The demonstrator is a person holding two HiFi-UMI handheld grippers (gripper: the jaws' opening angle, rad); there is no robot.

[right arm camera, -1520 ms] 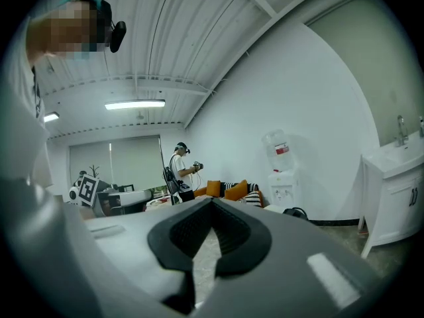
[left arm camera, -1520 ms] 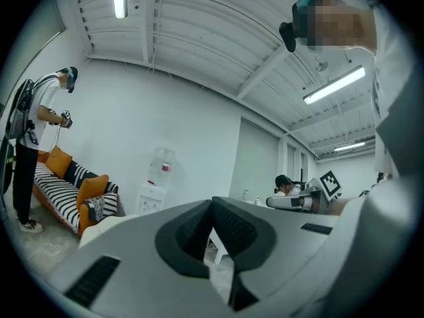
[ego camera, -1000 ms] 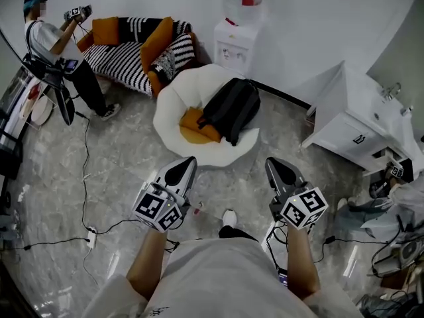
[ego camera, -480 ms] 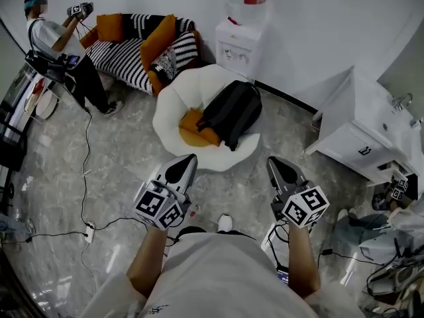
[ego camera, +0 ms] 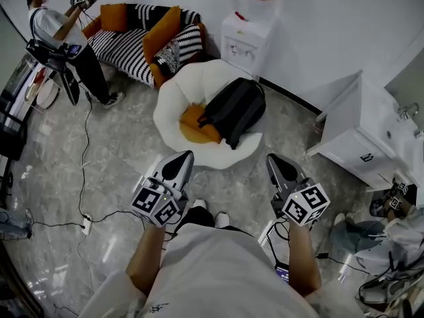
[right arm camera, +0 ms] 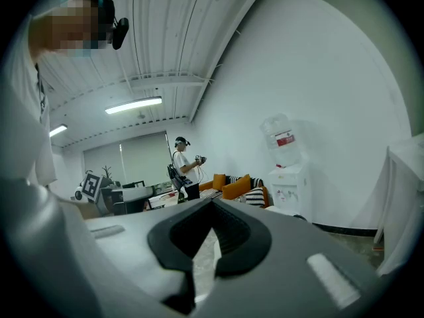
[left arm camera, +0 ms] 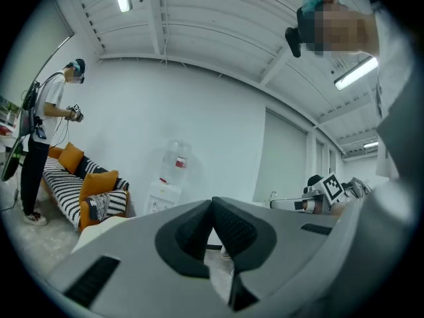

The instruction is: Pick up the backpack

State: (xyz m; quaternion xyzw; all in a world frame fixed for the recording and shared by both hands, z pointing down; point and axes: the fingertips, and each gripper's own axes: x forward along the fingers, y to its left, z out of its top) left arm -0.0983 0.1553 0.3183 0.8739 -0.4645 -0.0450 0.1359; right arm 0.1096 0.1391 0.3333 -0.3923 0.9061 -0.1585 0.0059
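Head view: high, looking steeply down at the floor (ego camera: 112,158). Both gripper views: low, near level, facing across the room. Shared by all three: water dispenser (ego camera: 246,35), striped sofa (ego camera: 132,42).

Black backpack (ego camera: 233,111), white chair (ego camera: 173,101), grey marbled floor (ego camera: 106,164).
The cushion (ego camera: 192,126) on the chair is orange; the sofa (ego camera: 120,46) is black-and-white striped with orange pillows (ego camera: 161,32); the water dispenser (ego camera: 246,38) is white, its label red.

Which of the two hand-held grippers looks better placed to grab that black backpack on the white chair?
Probably right, narrowly. The right gripper has a clear line to the backpack; nearer the left gripper lies the orange cushion. Both are shut, short of the white chair.
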